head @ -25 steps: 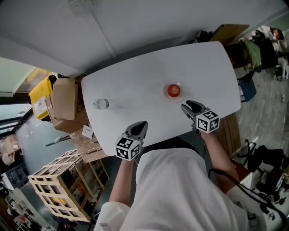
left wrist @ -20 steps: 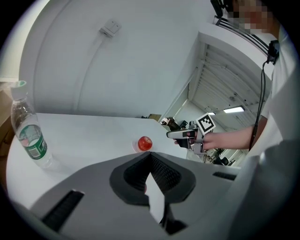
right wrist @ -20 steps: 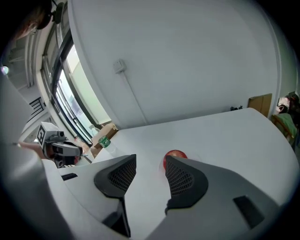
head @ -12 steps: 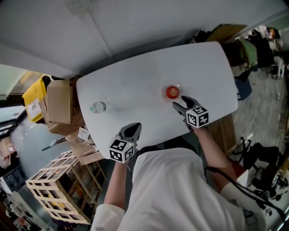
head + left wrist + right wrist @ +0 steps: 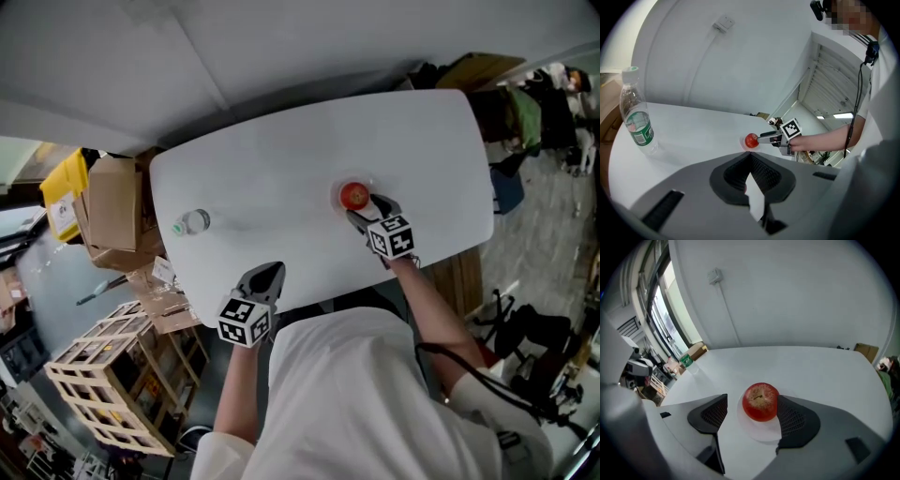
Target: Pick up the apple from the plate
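At the left end of the table a water bottle stands upright, well apart from everything else. L gripper hangs over the near edge w/ jaws together, nothing in them. Further right, the apple sits on a small white plate. R gripper angles down at it, jaws wide and just been opening, apple between them. In the right gripper view one pad is just beside or touching the fruit, can't tell which. The other is clearly apart, so no grip.

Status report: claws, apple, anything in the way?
Right claw open, just widened, apple between jaws, on plate. Left claw shut, empty. Nothing in the way.
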The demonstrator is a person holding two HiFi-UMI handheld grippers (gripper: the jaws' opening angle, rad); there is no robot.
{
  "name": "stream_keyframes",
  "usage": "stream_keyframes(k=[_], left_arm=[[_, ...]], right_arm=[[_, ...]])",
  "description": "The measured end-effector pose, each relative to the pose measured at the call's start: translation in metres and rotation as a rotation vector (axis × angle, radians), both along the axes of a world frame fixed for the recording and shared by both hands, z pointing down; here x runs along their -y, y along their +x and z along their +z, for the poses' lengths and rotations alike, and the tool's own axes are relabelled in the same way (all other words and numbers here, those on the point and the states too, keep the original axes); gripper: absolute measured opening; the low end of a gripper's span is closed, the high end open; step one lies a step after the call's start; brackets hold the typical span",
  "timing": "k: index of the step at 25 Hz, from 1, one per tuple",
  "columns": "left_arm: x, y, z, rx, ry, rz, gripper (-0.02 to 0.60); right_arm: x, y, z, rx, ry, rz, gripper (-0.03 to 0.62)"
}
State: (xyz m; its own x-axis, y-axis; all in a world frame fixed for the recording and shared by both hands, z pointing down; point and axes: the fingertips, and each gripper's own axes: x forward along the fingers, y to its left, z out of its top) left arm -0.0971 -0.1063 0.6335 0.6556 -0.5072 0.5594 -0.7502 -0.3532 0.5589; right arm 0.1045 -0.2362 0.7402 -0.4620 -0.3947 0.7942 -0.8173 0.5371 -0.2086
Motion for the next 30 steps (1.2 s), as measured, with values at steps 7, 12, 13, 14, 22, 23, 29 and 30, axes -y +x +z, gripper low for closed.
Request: stream_keyframes(k=[7, 12, 13, 14, 22, 23, 29, 30], left_arm=[[0.000, 0.013, 0.008, 0.003, -0.030, -0.010, 0.002], [-0.003, 0.013, 0.011, 0.008, -0.047, -0.020, 0.002], [-0.004, 0.013, 0.012, 0.010, -0.051, -0.022, 0.002], [-0.004, 0.013, 0.013, 0.012, -0.055, -0.024, 0.002], [-0.008, 0.016, 0.016, 0.020, -0.072, -0.036, 0.002], [-0.010, 0.016, 0.017, 0.022, -0.075, -0.036, 0.002], [-0.020, 0.015, 0.019, 0.023, -0.083, -0.033, 0.002], [-0.021, 0.015, 0.018, 0.023, -0.081, -0.031, 0.002]], right_arm=[[0.015, -0.003, 0.021, -0.062, 0.013, -0.104, 0.347], [0.023, -0.004, 0.029, -0.106, 0.031, -0.150, 0.358], [0.023, -0.006, 0.029, -0.116, 0.035, -0.165, 0.360], [0.023, -0.008, 0.029, -0.125, 0.037, -0.184, 0.364], [0.015, -0.011, 0.050, -0.206, 0.047, -0.277, 0.385], [0.015, -0.012, 0.052, -0.197, 0.039, -0.269, 0.385], [0.015, -0.017, 0.052, -0.159, 0.004, -0.230, 0.385], [0.015, -0.017, 0.050, -0.159, 0.003, -0.228, 0.385]])
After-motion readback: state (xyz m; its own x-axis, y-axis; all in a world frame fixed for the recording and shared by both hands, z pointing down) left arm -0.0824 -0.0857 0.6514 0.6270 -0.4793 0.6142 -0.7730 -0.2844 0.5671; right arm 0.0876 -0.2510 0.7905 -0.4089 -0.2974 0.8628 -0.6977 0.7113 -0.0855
